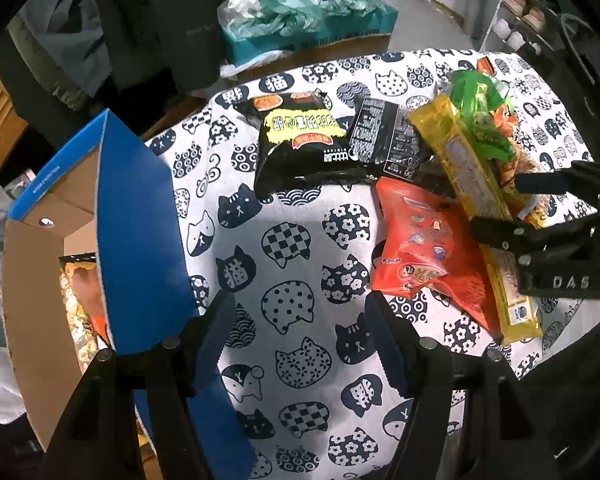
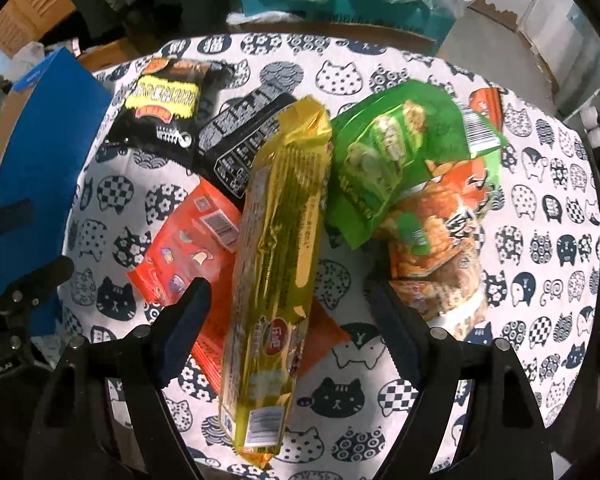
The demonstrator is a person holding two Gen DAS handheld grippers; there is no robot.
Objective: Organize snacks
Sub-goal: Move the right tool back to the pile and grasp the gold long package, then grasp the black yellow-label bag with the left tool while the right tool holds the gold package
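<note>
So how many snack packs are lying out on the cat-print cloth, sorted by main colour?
Black packs: 2
Red pack: 1
Yellow pack: 1
Green pack: 1
Orange pack: 1
Total: 6, not counting what is already inside the blue box.

- Tablecloth (image 2: 540, 216): white, printed all over with navy cat heads filled with checks, dots, flowers and waves.
- Long biscuit packet (image 2: 278, 248): shiny yellow-gold, red oval logo near its near end.
- Red snack pouch (image 2: 188, 240): orange-red with small coloured pictures and a white barcode patch.
- Green bag (image 2: 384, 152): bright green, pale snack picture.
- Orange bag (image 2: 440, 236): orange, black lettering.
- Two black packets (image 1: 300, 140): the left one with a jagged yellow label, the other with white print.
- Box (image 1: 140, 220) at left: blue outside, brown cardboard inside.
</note>
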